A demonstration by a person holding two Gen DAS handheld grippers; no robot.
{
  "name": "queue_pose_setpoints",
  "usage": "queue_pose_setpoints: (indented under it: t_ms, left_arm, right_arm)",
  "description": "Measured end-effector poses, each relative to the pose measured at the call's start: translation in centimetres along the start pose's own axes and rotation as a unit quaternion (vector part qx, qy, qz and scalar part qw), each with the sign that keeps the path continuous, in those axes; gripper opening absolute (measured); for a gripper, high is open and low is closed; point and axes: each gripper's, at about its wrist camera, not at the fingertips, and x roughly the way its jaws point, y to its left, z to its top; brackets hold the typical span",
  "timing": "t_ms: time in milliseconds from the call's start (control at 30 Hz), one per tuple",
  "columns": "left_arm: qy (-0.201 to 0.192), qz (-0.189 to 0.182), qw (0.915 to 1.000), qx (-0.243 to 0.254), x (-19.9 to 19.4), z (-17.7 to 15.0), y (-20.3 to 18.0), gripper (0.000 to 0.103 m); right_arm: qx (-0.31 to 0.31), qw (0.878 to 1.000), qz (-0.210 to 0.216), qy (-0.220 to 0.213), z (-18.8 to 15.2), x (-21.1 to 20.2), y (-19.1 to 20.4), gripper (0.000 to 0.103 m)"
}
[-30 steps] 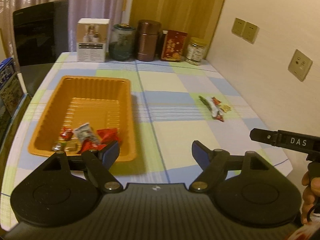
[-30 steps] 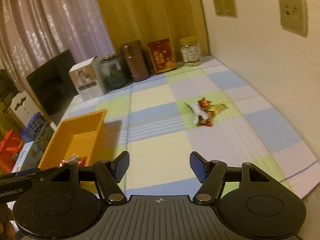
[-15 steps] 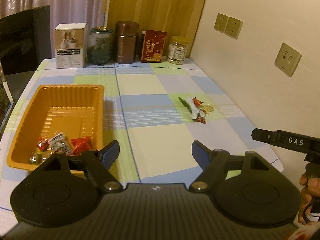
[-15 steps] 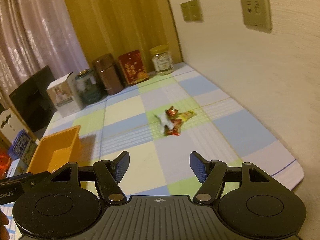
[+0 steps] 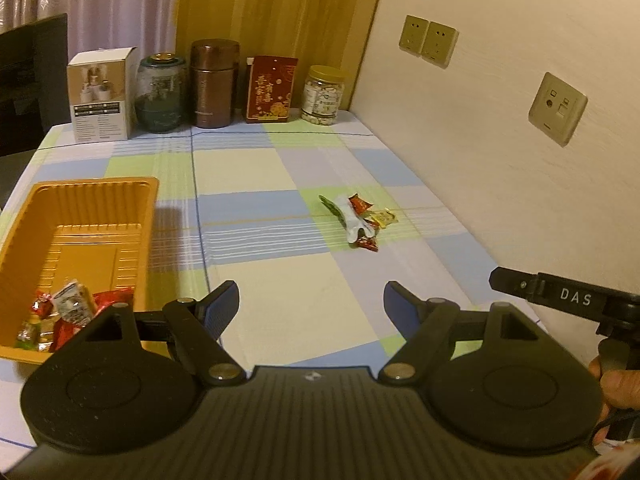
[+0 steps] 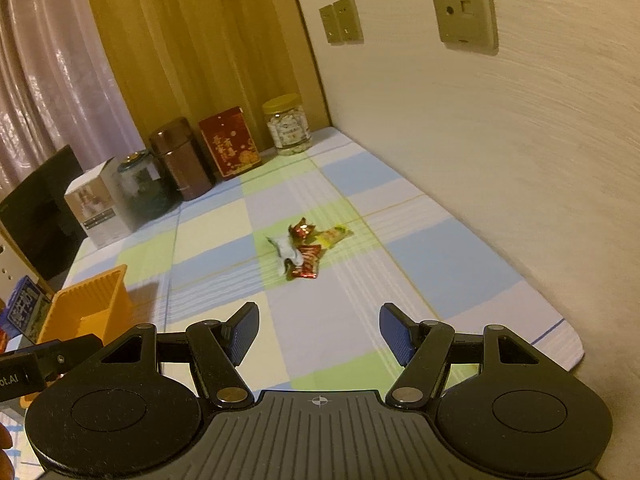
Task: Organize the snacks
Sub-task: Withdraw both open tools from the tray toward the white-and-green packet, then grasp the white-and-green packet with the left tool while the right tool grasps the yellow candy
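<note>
Left gripper (image 5: 311,300) and right gripper (image 6: 319,326) both spread wide, holding nothing, above the table (image 5: 280,168). Loose snacks (image 5: 357,220) on a green square near the wall; more in the orange tray (image 5: 92,200). Right gripper's side reads "DAS".

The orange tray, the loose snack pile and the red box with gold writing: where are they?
orange tray (image 5: 149,216), left wrist view, its right wall.
loose snack pile (image 6: 308,266), right wrist view, nearest red wrapper.
red box (image 5: 271,90), left wrist view, its front face.
</note>
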Motion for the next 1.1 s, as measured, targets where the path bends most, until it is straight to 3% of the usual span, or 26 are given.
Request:
queue_pose_setpoints:
  t_ms: [667, 1100]
  left_arm:
    - [0.015, -0.006, 0.9998, 0.009, 4.2, 0.8, -1.9, 0.079]
    - [0.025, -0.009, 0.9996, -0.007, 11.2, 3.0, -3.0, 0.078]
  right_arm:
    - [0.010, 1.000, -0.012, 0.012, 0.3, 2.8, -2.6, 0.067]
    - [-0.010, 1.000, -0.008, 0.012, 2.4, 7.9, -4.7, 0.067]
